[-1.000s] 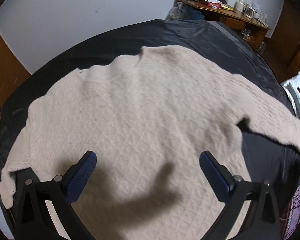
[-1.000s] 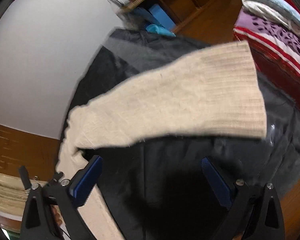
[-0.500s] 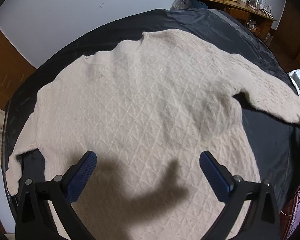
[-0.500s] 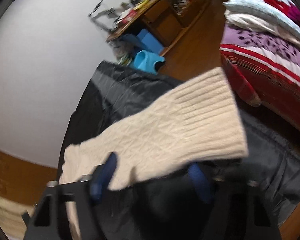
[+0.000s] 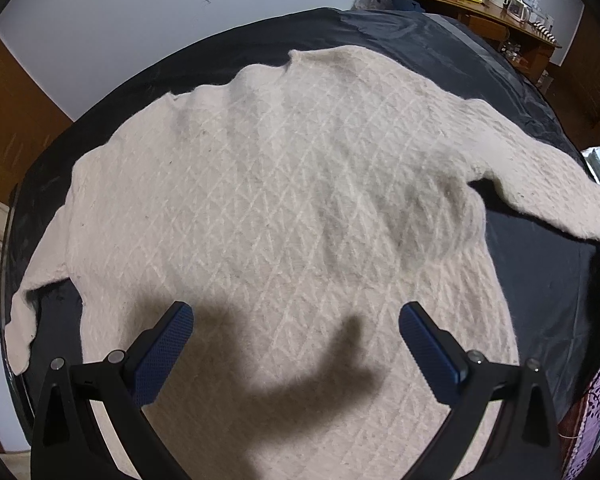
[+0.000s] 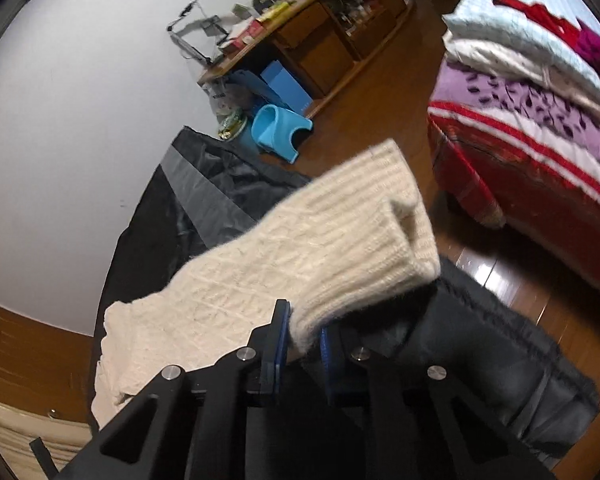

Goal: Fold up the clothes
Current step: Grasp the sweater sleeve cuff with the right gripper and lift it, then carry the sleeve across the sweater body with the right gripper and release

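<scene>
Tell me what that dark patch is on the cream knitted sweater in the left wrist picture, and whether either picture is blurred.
Left wrist view: the patch is a cast shadow between the open left gripper fingers on the cream knitted sweater; sharp, edges bowed by fisheye. Right wrist view: mostly sharp, slightly soft; right gripper closing on the sleeve cuff.

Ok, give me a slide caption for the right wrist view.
Right gripper closing on the ribbed cuff of a cream knit sweater over the black cover.

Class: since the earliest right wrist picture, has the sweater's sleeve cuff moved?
Yes. The sleeve cuff has bunched between the closing right gripper pads, lifted off the black cover.
</scene>
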